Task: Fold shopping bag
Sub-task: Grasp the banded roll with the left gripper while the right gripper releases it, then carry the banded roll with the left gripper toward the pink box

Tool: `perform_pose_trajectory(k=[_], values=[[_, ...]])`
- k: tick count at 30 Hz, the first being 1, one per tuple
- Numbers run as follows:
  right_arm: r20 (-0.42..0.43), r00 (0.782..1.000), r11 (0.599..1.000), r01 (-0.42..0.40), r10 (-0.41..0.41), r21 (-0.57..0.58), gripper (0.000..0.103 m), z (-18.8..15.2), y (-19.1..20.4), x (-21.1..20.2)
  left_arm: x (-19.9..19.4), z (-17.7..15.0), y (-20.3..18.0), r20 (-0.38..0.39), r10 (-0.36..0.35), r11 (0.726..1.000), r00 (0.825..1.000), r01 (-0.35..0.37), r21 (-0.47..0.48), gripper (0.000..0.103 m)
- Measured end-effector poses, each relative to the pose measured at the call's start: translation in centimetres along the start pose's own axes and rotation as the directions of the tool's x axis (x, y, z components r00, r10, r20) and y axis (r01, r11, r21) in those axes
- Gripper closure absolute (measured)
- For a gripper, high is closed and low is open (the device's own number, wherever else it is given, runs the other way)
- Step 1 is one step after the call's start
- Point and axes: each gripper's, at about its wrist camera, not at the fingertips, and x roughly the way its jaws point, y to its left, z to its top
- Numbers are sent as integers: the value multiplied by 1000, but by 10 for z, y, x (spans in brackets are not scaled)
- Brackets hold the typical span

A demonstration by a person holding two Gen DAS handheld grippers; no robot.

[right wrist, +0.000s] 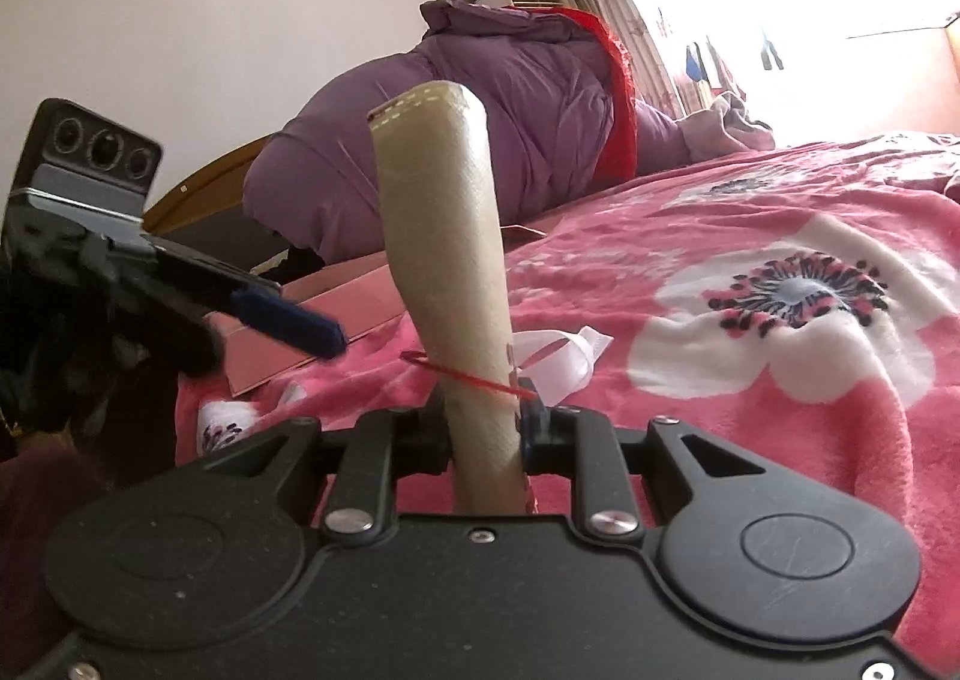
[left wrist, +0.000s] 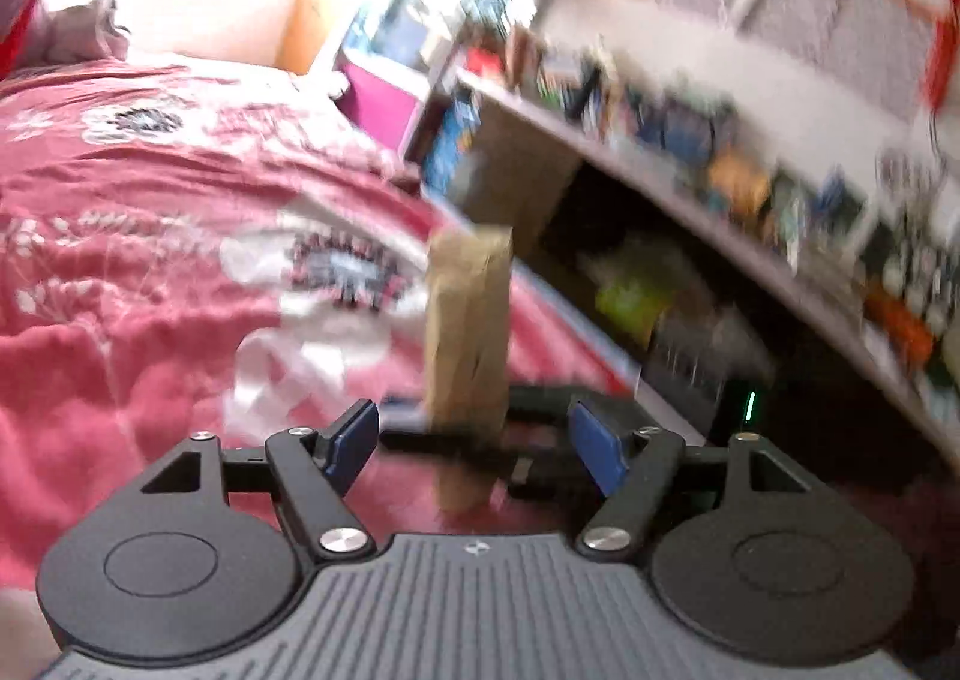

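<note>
The shopping bag is folded into a narrow beige bundle and stands upright, with a thin red band around its lower part. My right gripper is shut on the bundle's lower end. In the left wrist view the same bag rises between and just beyond the blue pads of my left gripper, which is open with a gap on each side of the bag. One blue pad of the left gripper shows at the left of the right wrist view, clear of the bag.
All this is over a bed with a pink floral blanket. A white ribbon and a flat pink box lie on it. A purple duvet is heaped at the head. Cluttered shelves stand beside the bed.
</note>
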Motion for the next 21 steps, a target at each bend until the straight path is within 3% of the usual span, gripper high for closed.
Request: perform_pose_trajectory(k=[2, 4, 6, 7, 11, 16, 19, 21], values=[[-24, 1000, 1000, 11, -11, -15, 75, 0, 3, 3, 6, 5, -3, 34, 5, 1000, 999, -4, -24, 51], [-41, 999, 999, 18, -19, -26, 72, 2, 5, 6, 16, 7, -9, 29, 47, 999, 998, -47, -21, 52], [-52, 998, 1000, 21, -22, -19, 59, 3, 5, 6, 21, 6, -10, 18, 73, 997, 997, -73, -20, 52], [-58, 998, 1000, 26, -27, -11, 47, 5, 5, 5, 22, 5, -10, 15, 88, 996, 996, -88, -19, 52], [-82, 996, 1000, 23, -22, 18, 31, 12, 3, 1, 22, 0, -7, 29, 127, 991, 991, -126, -37, 52], [-118, 991, 997, 71, -71, -1, 27, 17, 4, -6, 10, -6, 2, 56, 197, 978, 979, -192, -86, 52], [-114, 990, 996, 84, -82, 7, 26, 22, 2, -14, 4, -12, 8, 55, 218, 968, 974, -209, -137, 42], [-111, 991, 996, 83, -81, 17, 26, 25, -1, -20, 2, -13, 7, 52, 212, 968, 976, -202, -149, 42]])
